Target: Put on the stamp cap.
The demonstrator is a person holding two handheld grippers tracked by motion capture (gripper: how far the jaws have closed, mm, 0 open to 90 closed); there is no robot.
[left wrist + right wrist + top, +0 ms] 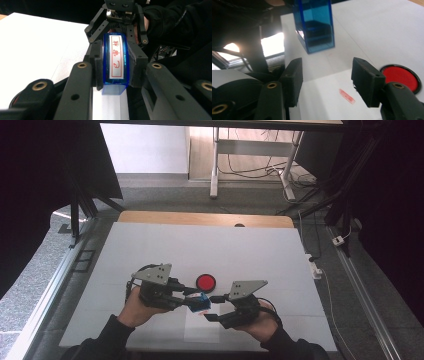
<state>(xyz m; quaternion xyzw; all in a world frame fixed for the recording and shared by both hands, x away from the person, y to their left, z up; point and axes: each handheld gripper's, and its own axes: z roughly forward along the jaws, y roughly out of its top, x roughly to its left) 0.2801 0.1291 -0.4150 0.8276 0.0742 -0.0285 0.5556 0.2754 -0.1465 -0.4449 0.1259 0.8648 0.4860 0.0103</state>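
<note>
My left gripper (194,299) is shut on a blue see-through stamp (201,301), held just above the table. In the left gripper view the stamp (116,60) sits between the pads, its white label with red characters facing up. My right gripper (212,308) stands open just to the right of the stamp, nothing between its jaws. In the right gripper view the stamp (314,25) hangs ahead of the open gripper (327,77), apart from both pads. A red stamped mark (347,96) lies on a white paper sheet (322,105) below the jaws.
A round red ink pad (205,282) in a black rim lies just beyond the two grippers, seen as the ink pad (399,77) at the right jaw. The white table cover (165,250) stretches to a wooden edge at the back. Cables lie on the floor beyond.
</note>
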